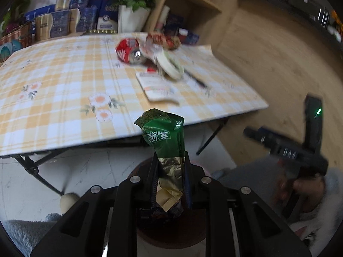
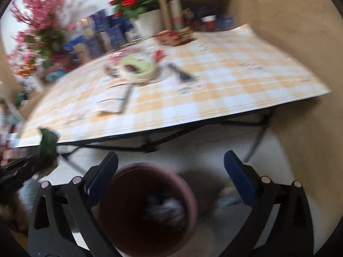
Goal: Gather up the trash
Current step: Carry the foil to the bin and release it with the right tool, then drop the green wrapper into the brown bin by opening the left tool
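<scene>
While left claw (image 1: pixel 169 160) grips the green wrapper (image 1: pixel 165 132), centre it over the bin (image 2: pixel 148 205) before letting go. Right claw (image 2: pixel 171 167) gapes empty above it.

Green-and-gold wrapper (image 1: pixel 166 141), dark maroon bin (image 2: pixel 150 209) — yellow-white plaid tablecloth (image 1: pixel 64 85) with flower prints.

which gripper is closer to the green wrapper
Left. The left gripper is clamped on the green wrapper; the right gripper hangs open and empty off to the side.
</scene>
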Motion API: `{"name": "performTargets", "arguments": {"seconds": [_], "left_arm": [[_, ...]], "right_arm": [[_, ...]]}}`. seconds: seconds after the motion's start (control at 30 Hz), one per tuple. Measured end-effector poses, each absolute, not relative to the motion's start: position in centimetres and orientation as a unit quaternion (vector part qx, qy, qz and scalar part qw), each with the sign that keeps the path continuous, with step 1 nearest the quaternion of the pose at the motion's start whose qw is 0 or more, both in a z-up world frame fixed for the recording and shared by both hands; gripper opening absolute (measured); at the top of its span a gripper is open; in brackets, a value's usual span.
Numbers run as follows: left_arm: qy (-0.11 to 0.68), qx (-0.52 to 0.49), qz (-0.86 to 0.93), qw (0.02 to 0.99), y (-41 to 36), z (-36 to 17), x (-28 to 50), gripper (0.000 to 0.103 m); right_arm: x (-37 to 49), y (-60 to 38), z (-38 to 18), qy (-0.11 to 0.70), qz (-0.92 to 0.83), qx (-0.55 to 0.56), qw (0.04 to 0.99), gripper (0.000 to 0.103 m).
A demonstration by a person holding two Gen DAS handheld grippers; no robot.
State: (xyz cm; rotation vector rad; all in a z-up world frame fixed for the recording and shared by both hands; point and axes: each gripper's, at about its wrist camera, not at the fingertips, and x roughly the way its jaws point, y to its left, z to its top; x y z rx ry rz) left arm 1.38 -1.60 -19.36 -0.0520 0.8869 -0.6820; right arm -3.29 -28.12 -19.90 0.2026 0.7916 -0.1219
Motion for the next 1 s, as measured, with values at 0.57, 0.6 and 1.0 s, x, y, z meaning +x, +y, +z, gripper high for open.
{"name": "performTargets", "arguments": {"seconds": [0.57,0.6,1.0], "left_arm": [[0.476,-0.074,-0.311,0.819,0.1,-22.5,2.9,0.02],[0.475,-0.072,-0.312,0.819,0.0,-22.5,2.9,0.02],[0.451,-0.045,-0.339,0.825,-1.3,-21.3,1.7,0.068]], "right_arm": [[-3.2,-25.7,-20.8,0.4,-0.043,0.059,0.914,0.097],[-3.2,-25.7,-20.8,0.399,-0.042,0.059,0.914,0.097],[-3.2,-25.5,-20.7,0.397,-0.039,0.057,0.915,0.097]]}}
